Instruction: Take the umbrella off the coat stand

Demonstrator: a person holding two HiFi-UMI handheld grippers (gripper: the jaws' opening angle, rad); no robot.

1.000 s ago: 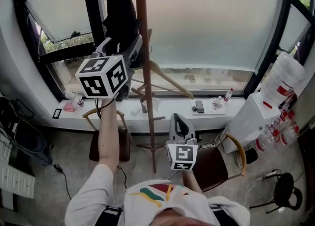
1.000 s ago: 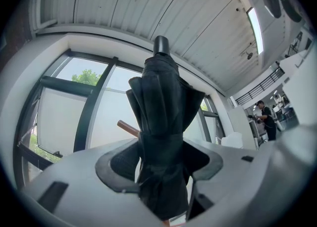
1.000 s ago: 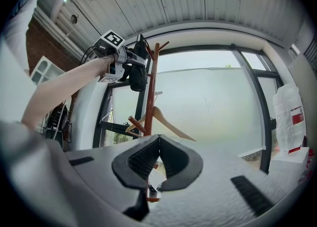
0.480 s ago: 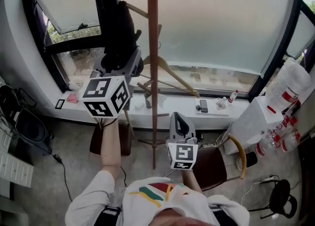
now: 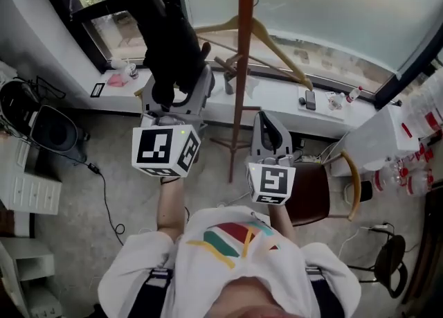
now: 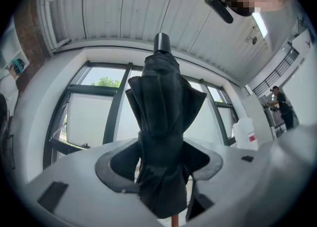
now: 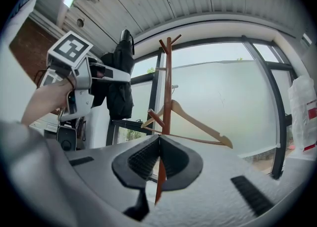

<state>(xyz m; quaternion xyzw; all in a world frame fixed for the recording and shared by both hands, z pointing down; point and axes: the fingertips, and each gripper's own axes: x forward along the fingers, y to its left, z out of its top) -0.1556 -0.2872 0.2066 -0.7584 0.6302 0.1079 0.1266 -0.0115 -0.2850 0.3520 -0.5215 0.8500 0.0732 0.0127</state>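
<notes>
A folded black umbrella (image 5: 163, 32) (image 6: 163, 102) stands up between the jaws of my left gripper (image 5: 176, 95) (image 6: 161, 166), which is shut on its lower part. It hangs free, to the left of the brown wooden coat stand (image 5: 243, 67) (image 7: 167, 87). A wooden hanger (image 5: 266, 36) (image 7: 198, 122) stays on the stand. In the right gripper view the left gripper (image 7: 84, 85) holds the umbrella (image 7: 121, 82) well apart from the pole. My right gripper (image 5: 270, 133) (image 7: 159, 159) points at the stand from below, its pads together and holding nothing.
A windowsill (image 5: 277, 109) runs behind the stand, with a phone (image 5: 310, 100) and a small bottle on it. A brown chair (image 5: 318, 185) stands at the right, next to a white box (image 5: 374, 136) and several water bottles (image 5: 415, 171). Black gear and cables (image 5: 48, 129) lie on the left floor.
My left gripper has come down and toward me with the umbrella, away from the stand's upper pegs. The right gripper has shifted only slightly.
</notes>
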